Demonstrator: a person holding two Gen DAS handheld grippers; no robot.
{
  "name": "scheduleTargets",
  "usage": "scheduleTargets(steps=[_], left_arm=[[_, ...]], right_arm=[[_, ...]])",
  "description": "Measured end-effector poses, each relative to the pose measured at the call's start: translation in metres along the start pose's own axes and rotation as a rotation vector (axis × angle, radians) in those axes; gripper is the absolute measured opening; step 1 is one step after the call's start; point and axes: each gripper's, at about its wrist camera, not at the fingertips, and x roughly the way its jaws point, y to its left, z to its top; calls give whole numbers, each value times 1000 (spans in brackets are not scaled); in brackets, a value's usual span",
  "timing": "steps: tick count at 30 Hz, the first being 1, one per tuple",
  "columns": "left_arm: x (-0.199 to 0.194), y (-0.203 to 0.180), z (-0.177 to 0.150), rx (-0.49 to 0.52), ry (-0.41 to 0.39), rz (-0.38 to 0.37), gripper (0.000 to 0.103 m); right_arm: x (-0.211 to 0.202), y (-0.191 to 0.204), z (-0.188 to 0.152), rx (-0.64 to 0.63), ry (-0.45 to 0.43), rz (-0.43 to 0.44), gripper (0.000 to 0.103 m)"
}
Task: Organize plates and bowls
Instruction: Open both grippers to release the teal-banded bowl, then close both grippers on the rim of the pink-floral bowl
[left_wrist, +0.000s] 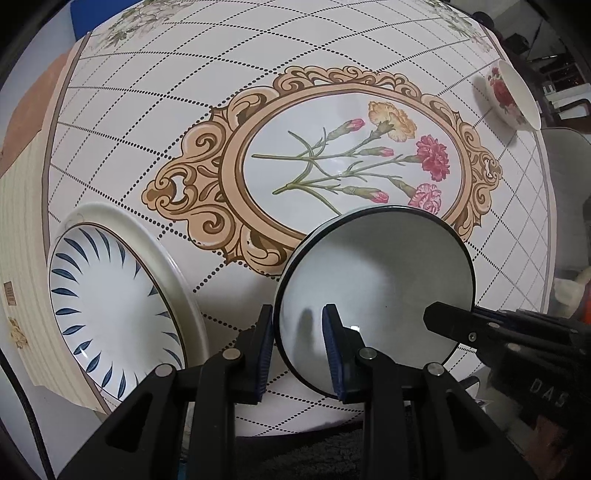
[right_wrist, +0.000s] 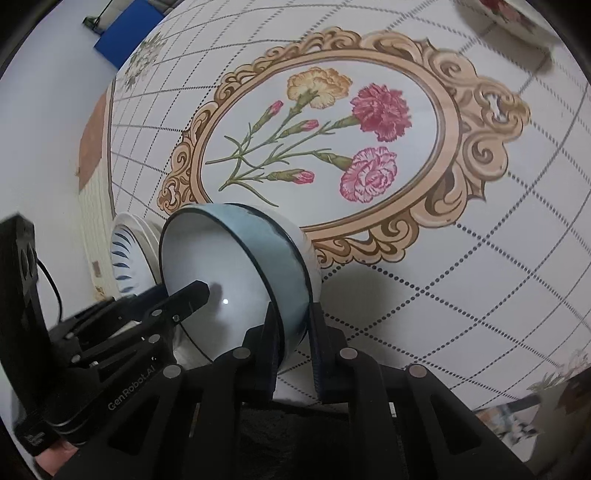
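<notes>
A pale blue bowl with a dark rim (left_wrist: 380, 288) is held near the table's front edge, tilted, by both grippers; it also shows in the right wrist view (right_wrist: 236, 273). My left gripper (left_wrist: 299, 347) is shut on its left rim. My right gripper (right_wrist: 293, 343) is shut on its right rim and shows in the left wrist view (left_wrist: 443, 325). A white plate with blue leaf marks (left_wrist: 110, 306) lies on a larger cream plate (left_wrist: 177, 266) at the left; both show in the right wrist view (right_wrist: 125, 258).
A white bowl with red flowers (left_wrist: 509, 96) stands at the table's far right; it also shows in the right wrist view (right_wrist: 513, 18). The tablecloth (left_wrist: 258, 92) has a flower medallion in the middle. A chair back (left_wrist: 569, 155) stands beyond the right edge.
</notes>
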Motion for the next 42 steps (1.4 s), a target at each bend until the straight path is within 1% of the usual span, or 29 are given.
scheduleTargets(steps=[4,7,8,9,10,11,12,14,15,16,17,18,20,22,24,27,30,33,34,35,36,37,38,39,40,42], left_arm=[[-6,0,-1,-4,-6,8,24],[-21,7,-2,-37,-20,12,24],[-29,8,-3,-42,-30,15,25],[-35,9,-4,-43,-38,20,29],[-44,11,-4,-40,-51,33,33],[-52,11,-4,-36,-66,44,34],[-61,11,-4,-35,-83,55,35],[-75,11,0,-37,-107,69,53],[-80,11,3,-41,-119,70,74],[-86,7,8,-43,-138,69,89],[-91,2,12,-43,-152,73,90],[-96,-4,18,-42,-164,77,90],[-104,-21,34,-21,-187,76,91],[-108,-42,53,6,-206,93,91],[-109,-68,79,44,-220,101,91],[-104,-106,115,106,-233,104,91],[-95,-148,157,157,-241,69,91],[-72,-185,200,182,-184,-32,91],[-65,-192,210,181,-169,-58,87],[-55,-201,222,179,-145,-84,85],[-46,-207,231,178,-124,-103,79],[-35,-213,241,172,-92,-131,70],[-24,-218,249,169,-63,-146,66],[-15,-223,253,166,-44,-158,60],[-6,-227,260,163,-24,-174,56],[8,-232,267,162,3,-189,54]], right_arm=[[0,-2,2,-3,19,9,16],[-2,3,1,-37,29,-13,17],[-5,4,1,-47,27,-20,23],[-9,4,1,-59,21,-34,38],[-13,5,1,-66,12,-47,48],[-20,4,2,-74,-5,-59,66],[-26,3,3,-81,-20,-67,81],[-40,0,6,-92,-56,-92,92],[-49,-4,8,-92,-78,-103,95],[-56,-7,11,-88,-96,-114,97],[-65,-12,14,-80,-118,-129,102],[-78,-20,19,-67,-152,-152,103],[-96,-32,28,-46,-202,-180,103],[-119,-49,41,-20,-251,-210,103],[-143,-67,58,0,-299,-245,103],[-176,-101,89,37,-340,-306,103],[-200,-139,121,81,-353,-312,103],[-212,-174,158,112,-356,-261,103],[-213,-183,169,109,-357,-241,102],[-212,-192,180,116,-349,-232,98],[-210,-199,188,121,-339,-223,91],[-207,-205,195,125,-328,-200,87],[-203,-213,203,132,-314,-165,79],[-197,-220,210,146,-295,-138,71],[-190,-225,214,154,-283,-121,68],[-178,-236,225,163,-266,-82,57]])
